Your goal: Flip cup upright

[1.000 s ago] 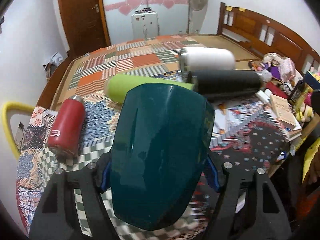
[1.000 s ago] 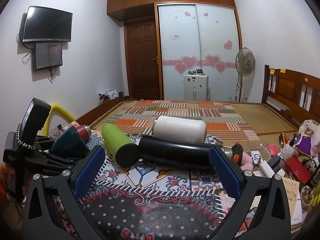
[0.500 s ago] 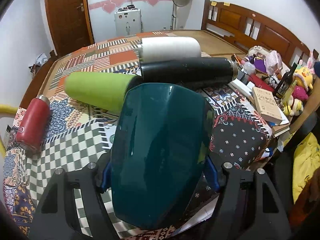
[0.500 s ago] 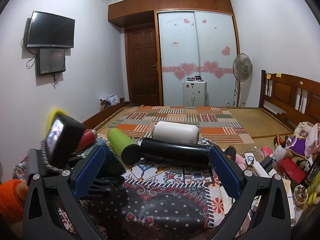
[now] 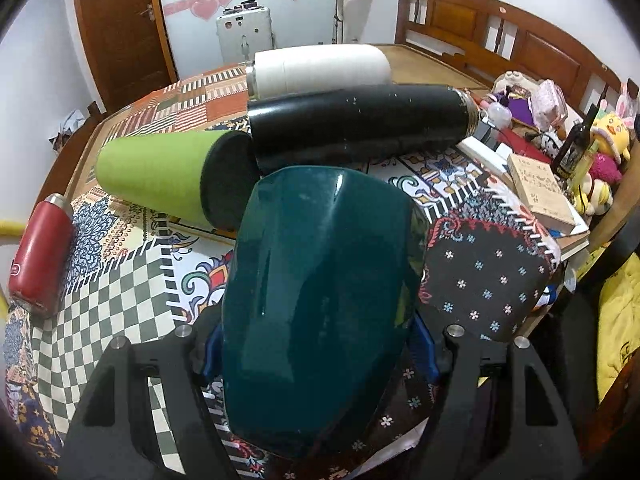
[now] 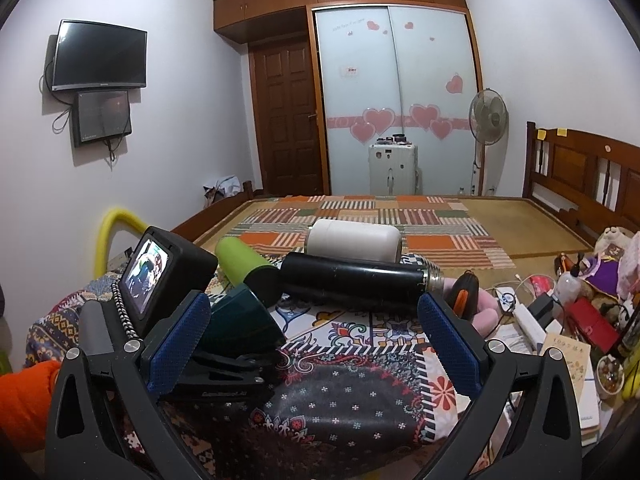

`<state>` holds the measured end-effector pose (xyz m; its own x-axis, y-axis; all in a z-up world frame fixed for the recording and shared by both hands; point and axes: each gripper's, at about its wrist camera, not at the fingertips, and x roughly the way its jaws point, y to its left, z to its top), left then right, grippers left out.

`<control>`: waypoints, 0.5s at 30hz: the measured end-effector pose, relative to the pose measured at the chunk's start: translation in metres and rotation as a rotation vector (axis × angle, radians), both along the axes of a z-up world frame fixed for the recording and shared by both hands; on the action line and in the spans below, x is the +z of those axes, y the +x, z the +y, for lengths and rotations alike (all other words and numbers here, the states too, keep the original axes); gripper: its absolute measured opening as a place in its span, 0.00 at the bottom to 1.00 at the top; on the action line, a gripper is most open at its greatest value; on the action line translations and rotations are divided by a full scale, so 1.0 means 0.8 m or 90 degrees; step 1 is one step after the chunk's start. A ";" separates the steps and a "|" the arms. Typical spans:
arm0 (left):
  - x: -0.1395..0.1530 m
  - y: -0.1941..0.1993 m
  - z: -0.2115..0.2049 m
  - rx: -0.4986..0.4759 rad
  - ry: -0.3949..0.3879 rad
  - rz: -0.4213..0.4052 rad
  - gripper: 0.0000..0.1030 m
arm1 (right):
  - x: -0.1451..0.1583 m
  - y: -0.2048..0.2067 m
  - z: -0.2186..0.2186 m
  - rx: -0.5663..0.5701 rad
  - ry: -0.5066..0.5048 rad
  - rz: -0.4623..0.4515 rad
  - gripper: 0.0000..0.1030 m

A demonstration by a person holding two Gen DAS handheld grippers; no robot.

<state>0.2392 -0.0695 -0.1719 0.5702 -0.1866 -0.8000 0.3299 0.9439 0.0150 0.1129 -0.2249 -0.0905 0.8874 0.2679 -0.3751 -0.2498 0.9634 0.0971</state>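
The left gripper (image 5: 316, 344) has swung the dark green cup (image 5: 320, 300), clamped tight and off the patterned cloth (image 5: 480, 280), rightward; uprighting seems underway, while the right gripper (image 6: 316, 340) gapes empty

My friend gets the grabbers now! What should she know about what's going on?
Left tool: shut on the dark green cup, held above the patterned tablecloth, not yet standing upright.
Right tool: open, holding nothing.
Lying on the cloth: green bottle, black flask, white bottle, red bottle.
Done: cup gripped.
Left: turn it mouth-up, set it on the cloth, let go.
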 end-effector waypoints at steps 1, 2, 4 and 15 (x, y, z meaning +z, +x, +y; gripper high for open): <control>-0.002 0.000 -0.001 -0.001 -0.001 0.002 0.71 | -0.001 0.000 0.000 0.000 0.001 0.001 1.00; -0.004 0.000 -0.001 -0.004 -0.007 0.007 0.71 | -0.001 0.001 0.000 0.000 0.001 0.002 1.00; -0.007 0.000 -0.001 -0.006 -0.014 0.009 0.71 | -0.002 0.002 0.001 -0.001 0.000 0.004 1.00; 0.006 -0.023 -0.007 -0.015 0.005 -0.027 0.79 | -0.001 0.005 0.005 -0.007 -0.009 0.012 1.00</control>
<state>0.2206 -0.0751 -0.1672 0.5995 -0.1946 -0.7764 0.3510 0.9357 0.0365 0.1169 -0.2212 -0.0910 0.8829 0.2532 -0.3956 -0.2381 0.9673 0.0877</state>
